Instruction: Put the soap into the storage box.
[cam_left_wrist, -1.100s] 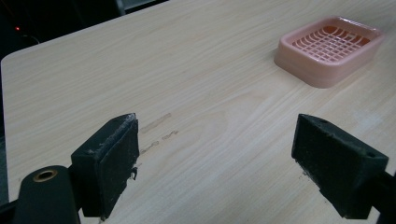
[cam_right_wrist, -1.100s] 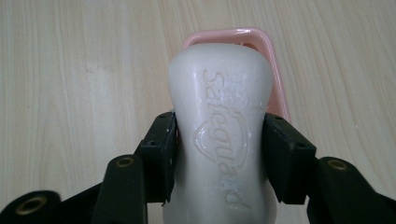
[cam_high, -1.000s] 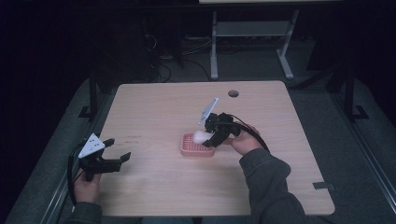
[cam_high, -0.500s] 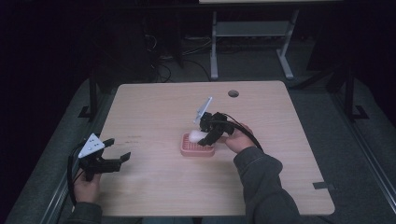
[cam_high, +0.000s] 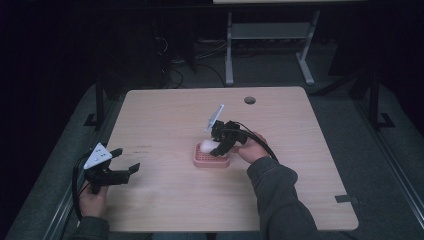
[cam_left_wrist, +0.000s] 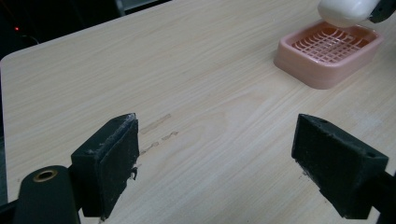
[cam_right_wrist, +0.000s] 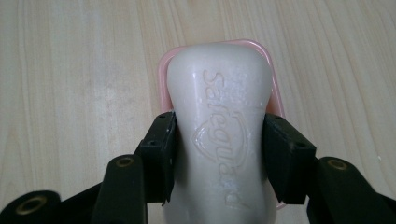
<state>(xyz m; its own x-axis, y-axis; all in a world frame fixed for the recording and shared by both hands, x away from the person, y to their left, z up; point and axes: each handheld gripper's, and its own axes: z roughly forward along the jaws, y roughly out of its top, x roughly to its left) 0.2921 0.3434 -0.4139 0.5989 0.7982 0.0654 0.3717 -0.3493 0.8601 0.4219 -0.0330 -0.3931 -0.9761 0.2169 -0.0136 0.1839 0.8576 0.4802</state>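
A white bar of soap (cam_right_wrist: 219, 126) with raised lettering is clamped between the two black jaws of my right gripper (cam_right_wrist: 218, 154). It hangs just above a pink soap dish (cam_right_wrist: 161, 74) with a grid floor (cam_left_wrist: 334, 42). In the high view the soap (cam_high: 208, 146) and my right gripper (cam_high: 220, 146) sit over the dish (cam_high: 210, 161) near the table's middle. My left gripper (cam_high: 125, 161) rests at the table's left front edge, open, with nothing between its pads (cam_left_wrist: 112, 158). The soap (cam_left_wrist: 345, 9) hovers over the dish at the top right of the left gripper view.
The light wooden table (cam_high: 165, 115) has a round cable hole (cam_high: 249, 100) at the back. Faint scuff marks (cam_left_wrist: 159, 130) lie on the wood in front of my left gripper. A metal stand (cam_high: 270, 35) and cables sit on the dark floor behind.
My right gripper has moved left and down with the soap, bringing it over the pink dish. The left gripper has stayed in place.
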